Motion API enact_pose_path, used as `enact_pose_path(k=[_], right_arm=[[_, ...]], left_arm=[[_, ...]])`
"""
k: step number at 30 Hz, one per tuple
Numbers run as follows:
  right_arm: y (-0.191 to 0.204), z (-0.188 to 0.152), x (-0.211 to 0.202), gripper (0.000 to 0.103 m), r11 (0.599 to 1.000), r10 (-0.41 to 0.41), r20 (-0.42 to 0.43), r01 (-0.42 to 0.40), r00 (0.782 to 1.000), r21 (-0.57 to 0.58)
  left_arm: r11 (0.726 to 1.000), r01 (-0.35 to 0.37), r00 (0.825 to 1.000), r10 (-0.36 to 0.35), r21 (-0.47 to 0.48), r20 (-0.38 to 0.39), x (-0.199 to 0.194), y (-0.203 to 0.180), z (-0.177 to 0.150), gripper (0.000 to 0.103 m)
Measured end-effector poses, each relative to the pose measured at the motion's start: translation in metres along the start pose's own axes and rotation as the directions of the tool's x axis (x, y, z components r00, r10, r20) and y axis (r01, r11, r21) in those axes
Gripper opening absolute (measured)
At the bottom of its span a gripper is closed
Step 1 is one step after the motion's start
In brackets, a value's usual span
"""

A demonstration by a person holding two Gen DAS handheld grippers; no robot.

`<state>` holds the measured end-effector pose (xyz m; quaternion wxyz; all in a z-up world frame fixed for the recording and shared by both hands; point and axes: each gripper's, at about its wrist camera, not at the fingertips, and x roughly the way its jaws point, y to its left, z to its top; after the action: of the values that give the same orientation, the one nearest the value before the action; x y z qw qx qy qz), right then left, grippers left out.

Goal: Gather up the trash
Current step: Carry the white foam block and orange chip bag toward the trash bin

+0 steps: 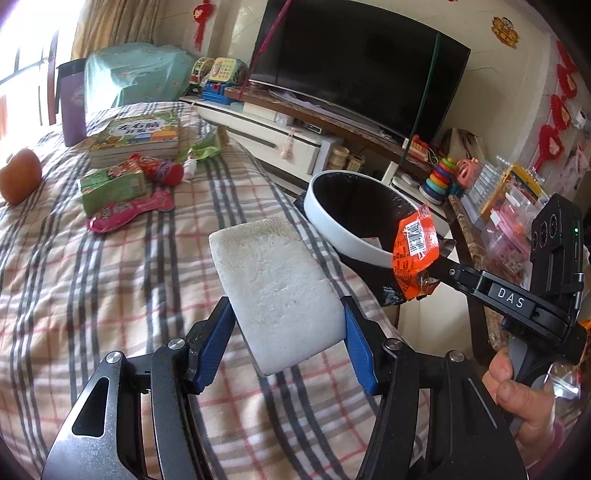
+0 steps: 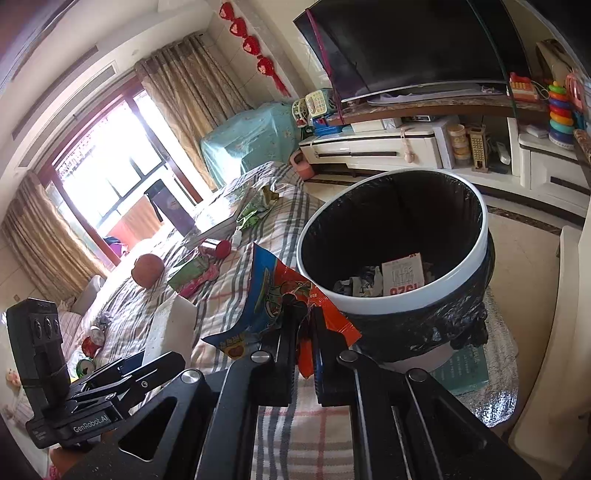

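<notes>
A dark television (image 1: 354,62) stands on a long white cabinet (image 1: 273,129) against the far wall, red knot ornaments (image 1: 201,22) hanging beside it. Toy phones (image 1: 218,74) crowd the cabinet's left end; a rainbow ring stacker (image 1: 441,177) sits at its right. On the plaid bedspread (image 1: 110,277), children's books (image 1: 136,136) lie stacked near the far edge, an orange ball (image 1: 18,175) at the left edge. Tan curtains (image 2: 188,92) frame a bright window (image 2: 107,177).

Sunlit window (image 2: 110,181), tan curtains (image 2: 192,96), dark television (image 1: 354,62) on white cabinet (image 2: 376,147).
</notes>
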<state>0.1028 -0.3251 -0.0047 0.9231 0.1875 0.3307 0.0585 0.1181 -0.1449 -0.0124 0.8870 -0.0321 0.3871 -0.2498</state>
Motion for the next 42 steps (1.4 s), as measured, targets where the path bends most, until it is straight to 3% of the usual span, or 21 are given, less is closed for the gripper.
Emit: enact_pose_path(k=[19, 42], right_arm=[[-0.04, 0.022, -0.011, 0.007, 0.998, -0.045, 0.038, 0.043, 0.998, 0.051], [-0.066, 0.061, 0.006, 0.007, 0.995, -0.098, -0.002, 0.098, 0.995, 0.03]], left_arm=[[0.994, 0.047, 0.999, -0.045, 0.1, -0.022, 0.028, -0.045, 0.028, 0.058], [0.982, 0.088, 0.995, -0.08, 0.168, -0.055, 0.071, -0.081, 0.071, 0.058]])
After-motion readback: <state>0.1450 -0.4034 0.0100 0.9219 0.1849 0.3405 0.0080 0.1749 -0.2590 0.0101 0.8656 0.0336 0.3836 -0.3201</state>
